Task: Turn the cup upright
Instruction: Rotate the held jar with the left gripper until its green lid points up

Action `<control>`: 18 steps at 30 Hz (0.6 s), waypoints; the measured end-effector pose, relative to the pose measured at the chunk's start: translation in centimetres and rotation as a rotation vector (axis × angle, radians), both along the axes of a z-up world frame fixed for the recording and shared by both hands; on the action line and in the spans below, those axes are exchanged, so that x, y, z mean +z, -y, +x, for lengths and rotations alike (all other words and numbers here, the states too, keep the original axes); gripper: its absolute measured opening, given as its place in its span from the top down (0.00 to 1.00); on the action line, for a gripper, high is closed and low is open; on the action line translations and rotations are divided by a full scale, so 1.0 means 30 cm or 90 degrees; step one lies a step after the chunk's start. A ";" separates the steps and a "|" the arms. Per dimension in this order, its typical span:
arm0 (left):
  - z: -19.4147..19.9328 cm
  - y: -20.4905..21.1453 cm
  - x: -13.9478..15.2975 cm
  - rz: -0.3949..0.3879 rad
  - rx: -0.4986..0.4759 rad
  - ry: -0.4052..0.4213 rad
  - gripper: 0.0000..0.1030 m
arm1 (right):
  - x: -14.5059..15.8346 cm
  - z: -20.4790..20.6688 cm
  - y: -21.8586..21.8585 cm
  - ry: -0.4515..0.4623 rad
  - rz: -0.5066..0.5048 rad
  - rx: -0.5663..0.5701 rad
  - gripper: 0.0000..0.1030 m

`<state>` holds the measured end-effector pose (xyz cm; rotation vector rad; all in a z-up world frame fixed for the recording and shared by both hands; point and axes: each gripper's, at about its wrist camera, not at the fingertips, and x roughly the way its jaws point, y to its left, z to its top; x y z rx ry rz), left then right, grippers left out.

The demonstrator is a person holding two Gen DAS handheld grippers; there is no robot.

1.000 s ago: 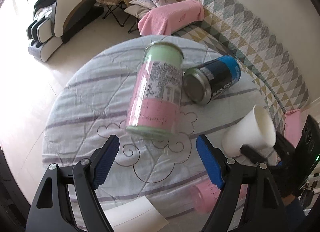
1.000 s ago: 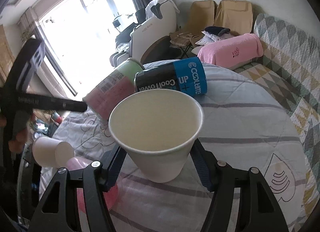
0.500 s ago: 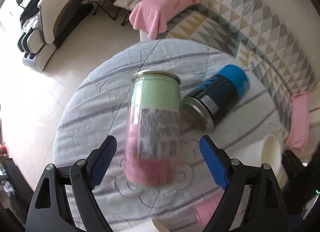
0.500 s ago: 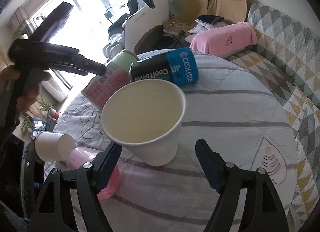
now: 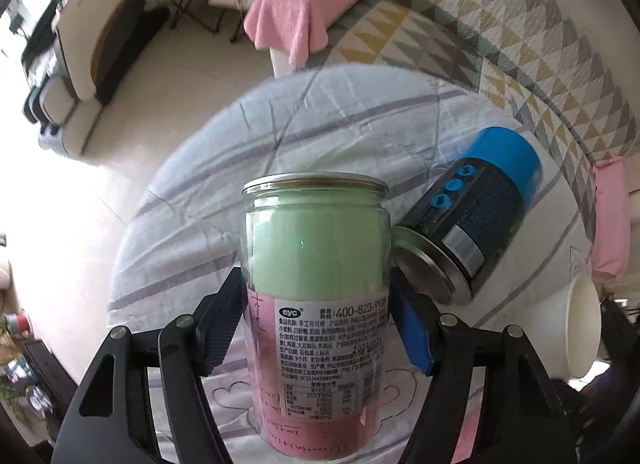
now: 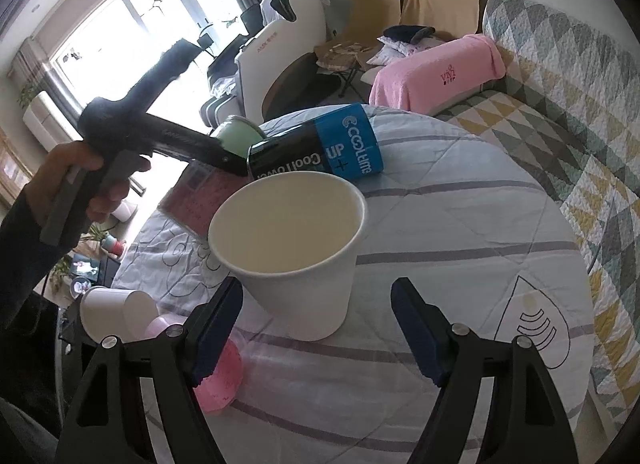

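A white paper cup (image 6: 296,248) stands upright on the round table, mouth up; it also shows at the right edge of the left wrist view (image 5: 576,328). My right gripper (image 6: 316,328) is open, its pads apart on either side of the cup's base, not touching it. My left gripper (image 5: 316,328) is shut on a clear can with green and pink filling (image 5: 316,284), pads pressed on both sides. In the right wrist view the can (image 6: 208,187) is tilted and partly hidden behind the cup.
A black and blue can (image 6: 320,151) lies on its side behind the cup and touches the green can (image 5: 472,232). Another white cup (image 6: 116,312) and a pink cup (image 6: 216,368) lie at the table's left edge. A quilted sofa (image 6: 560,103) runs along the right.
My right gripper has opened and let go of the white cup, which now stands on the table. My left gripper has moved in and shut on the green and pink can.
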<state>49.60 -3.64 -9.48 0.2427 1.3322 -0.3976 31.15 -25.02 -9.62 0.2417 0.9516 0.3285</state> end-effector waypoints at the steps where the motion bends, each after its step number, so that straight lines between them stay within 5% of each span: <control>1: -0.021 -0.008 0.017 0.000 -0.004 0.018 0.31 | 0.001 0.001 -0.001 0.000 0.000 0.001 0.24; 11: -0.174 -0.097 0.047 -0.083 0.021 0.079 0.31 | -0.008 -0.020 -0.038 -0.005 -0.007 0.032 0.24; 18: -0.239 -0.146 0.035 -0.089 0.058 0.088 0.31 | -0.006 -0.047 -0.050 -0.004 -0.011 0.040 0.24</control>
